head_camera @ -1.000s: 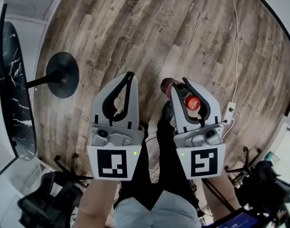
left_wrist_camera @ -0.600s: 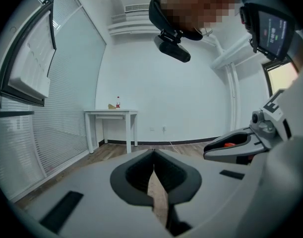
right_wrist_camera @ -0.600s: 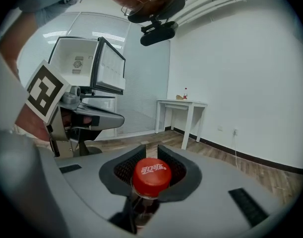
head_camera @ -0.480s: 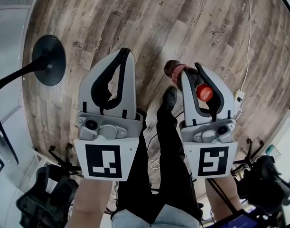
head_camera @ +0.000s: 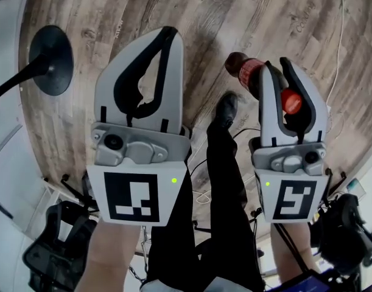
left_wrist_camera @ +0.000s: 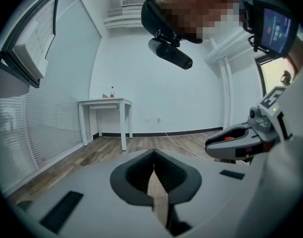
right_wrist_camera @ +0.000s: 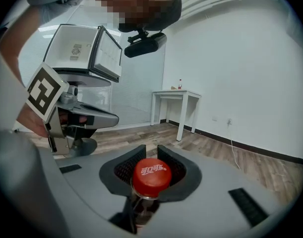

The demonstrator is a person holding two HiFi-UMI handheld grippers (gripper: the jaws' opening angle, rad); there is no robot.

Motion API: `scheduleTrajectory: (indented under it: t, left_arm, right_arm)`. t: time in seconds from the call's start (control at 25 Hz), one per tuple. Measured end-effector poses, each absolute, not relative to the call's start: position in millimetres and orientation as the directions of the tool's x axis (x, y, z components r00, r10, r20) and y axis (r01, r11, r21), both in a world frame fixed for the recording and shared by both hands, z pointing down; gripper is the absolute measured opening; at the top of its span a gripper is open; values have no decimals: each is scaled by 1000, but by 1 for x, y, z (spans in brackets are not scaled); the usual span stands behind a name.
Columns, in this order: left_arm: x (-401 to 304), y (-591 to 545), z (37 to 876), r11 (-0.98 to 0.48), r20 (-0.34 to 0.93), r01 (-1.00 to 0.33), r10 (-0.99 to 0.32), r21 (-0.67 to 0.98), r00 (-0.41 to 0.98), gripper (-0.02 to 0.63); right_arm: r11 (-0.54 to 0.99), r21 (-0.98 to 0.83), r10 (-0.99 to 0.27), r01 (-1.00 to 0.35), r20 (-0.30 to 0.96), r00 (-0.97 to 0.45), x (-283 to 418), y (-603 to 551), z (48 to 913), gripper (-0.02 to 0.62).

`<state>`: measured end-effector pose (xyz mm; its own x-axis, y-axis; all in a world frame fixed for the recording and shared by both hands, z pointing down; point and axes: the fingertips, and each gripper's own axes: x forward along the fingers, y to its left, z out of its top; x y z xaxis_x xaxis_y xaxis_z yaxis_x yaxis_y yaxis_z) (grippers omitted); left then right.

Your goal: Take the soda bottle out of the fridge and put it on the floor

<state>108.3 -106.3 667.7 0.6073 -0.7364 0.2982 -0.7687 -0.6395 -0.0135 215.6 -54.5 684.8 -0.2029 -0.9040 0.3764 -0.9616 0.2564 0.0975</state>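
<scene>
The soda bottle [head_camera: 245, 73] is dark with a red label and a red cap [head_camera: 291, 101]. It hangs over the wooden floor [head_camera: 198, 17], with my right gripper [head_camera: 278, 69] shut on its neck just under the cap. In the right gripper view the red cap [right_wrist_camera: 151, 175] sits between the two black pads [right_wrist_camera: 125, 168], and the bottle's body is hidden below them. My left gripper [head_camera: 168, 35] is level with it on the left, its jaws pressed together with nothing between them [left_wrist_camera: 153, 170].
A black round stand base [head_camera: 50, 59] lies on the floor at the left, and a white cable [head_camera: 341, 29] runs at the right. The person's legs and shoe [head_camera: 225, 111] are between the grippers. A white fridge with its door open [right_wrist_camera: 87, 48] and a white table [right_wrist_camera: 176, 95] stand behind.
Both grippers have come up closer to the head camera and look larger. The bottle stays in the right gripper. The stand base has slid towards the upper left of the view.
</scene>
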Motion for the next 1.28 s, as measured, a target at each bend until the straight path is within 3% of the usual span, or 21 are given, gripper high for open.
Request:
scheduleTrajectory:
  t: [1.28]
  left_arm:
    - [96,-69,829,-678,403,-733,-657,53,637,16]
  right_arm:
    - [265,77,-872,-961,444,-205,213,-22,859,84]
